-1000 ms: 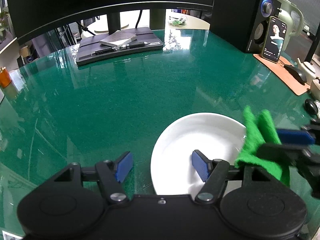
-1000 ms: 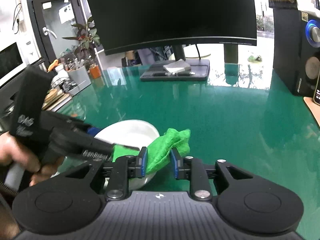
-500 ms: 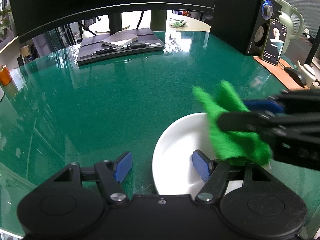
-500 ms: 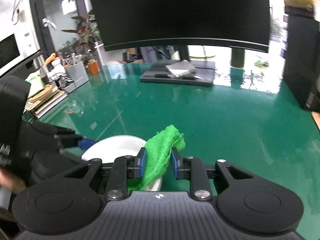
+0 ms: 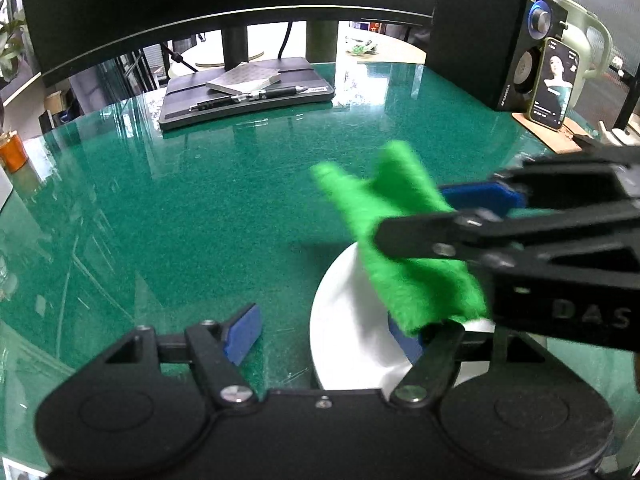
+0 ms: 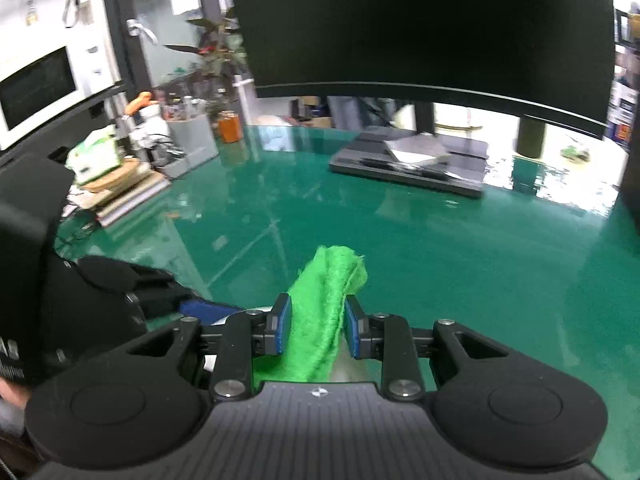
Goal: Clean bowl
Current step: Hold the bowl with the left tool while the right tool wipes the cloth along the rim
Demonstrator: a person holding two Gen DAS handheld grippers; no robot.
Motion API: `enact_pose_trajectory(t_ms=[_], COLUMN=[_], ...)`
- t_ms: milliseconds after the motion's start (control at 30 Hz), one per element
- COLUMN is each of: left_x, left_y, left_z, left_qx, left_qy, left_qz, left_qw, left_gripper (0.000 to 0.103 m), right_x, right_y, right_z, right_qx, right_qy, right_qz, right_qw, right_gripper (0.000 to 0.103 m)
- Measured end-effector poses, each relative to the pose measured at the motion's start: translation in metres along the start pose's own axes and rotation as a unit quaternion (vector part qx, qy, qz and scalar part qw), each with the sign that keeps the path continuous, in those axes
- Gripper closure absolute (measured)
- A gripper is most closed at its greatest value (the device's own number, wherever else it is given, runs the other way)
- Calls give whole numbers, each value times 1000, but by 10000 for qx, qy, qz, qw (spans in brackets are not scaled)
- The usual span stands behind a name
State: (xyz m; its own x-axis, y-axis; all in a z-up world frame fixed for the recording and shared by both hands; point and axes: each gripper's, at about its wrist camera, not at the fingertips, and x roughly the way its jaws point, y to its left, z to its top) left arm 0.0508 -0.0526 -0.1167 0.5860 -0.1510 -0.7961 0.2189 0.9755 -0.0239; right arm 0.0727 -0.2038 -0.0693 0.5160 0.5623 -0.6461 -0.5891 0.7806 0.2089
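A white bowl (image 5: 352,332) rests on the green table (image 5: 200,208), close in front of my left gripper (image 5: 324,338). That gripper is open and straddles the bowl's left rim, one blue pad outside and the other inside, partly hidden by the cloth. My right gripper (image 5: 432,216) reaches in from the right, shut on a green cloth (image 5: 400,248) that hangs over the bowl's far side and into it. In the right wrist view the cloth (image 6: 332,292) is pinched in the right gripper (image 6: 316,328); only a sliver of the bowl (image 6: 236,314) shows, with the left gripper (image 6: 100,292) beside it.
A dark monitor (image 5: 224,4) stands at the back on a base (image 5: 248,96) holding a notebook and pen. A speaker (image 5: 492,36), a phone (image 5: 554,84) and a kettle (image 5: 588,40) stand at the right. An orange container (image 5: 12,152) sits far left.
My right gripper has carried the green cloth leftward from beside the bowl's right edge to over the bowl. The left gripper and the bowl have stayed put.
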Motion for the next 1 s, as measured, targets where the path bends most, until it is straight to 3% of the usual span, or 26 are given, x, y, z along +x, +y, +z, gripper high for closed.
enact_pose_trajectory(t_ms=[200, 400, 600, 800, 1000], left_x=[0, -1, -1, -2, 0], left_y=[-1, -4, -6, -3, 4], left_z=[-1, -2, -3, -4, -4], left_qx=[10, 36, 29, -12, -118], left_qy=[-36, -78, -88, -102, -168], left_qz=[29, 102, 144, 196, 325], left_qw=[10000, 9999, 9999, 9998, 9993], left_gripper=[32, 32, 32, 29, 28], right_x=[-26, -42, -42, -41, -34], right_y=[-9, 9, -1, 1, -5], right_z=[-28, -47, -45, -42, -38], right_qx=[250, 326, 861, 633, 478], right_qy=[47, 157, 329, 430, 283], right_qz=[-404, -266, 5, 12, -400], right_qw=[9989, 9990, 9957, 9971, 9977], right_gripper=[76, 73, 72, 69, 61])
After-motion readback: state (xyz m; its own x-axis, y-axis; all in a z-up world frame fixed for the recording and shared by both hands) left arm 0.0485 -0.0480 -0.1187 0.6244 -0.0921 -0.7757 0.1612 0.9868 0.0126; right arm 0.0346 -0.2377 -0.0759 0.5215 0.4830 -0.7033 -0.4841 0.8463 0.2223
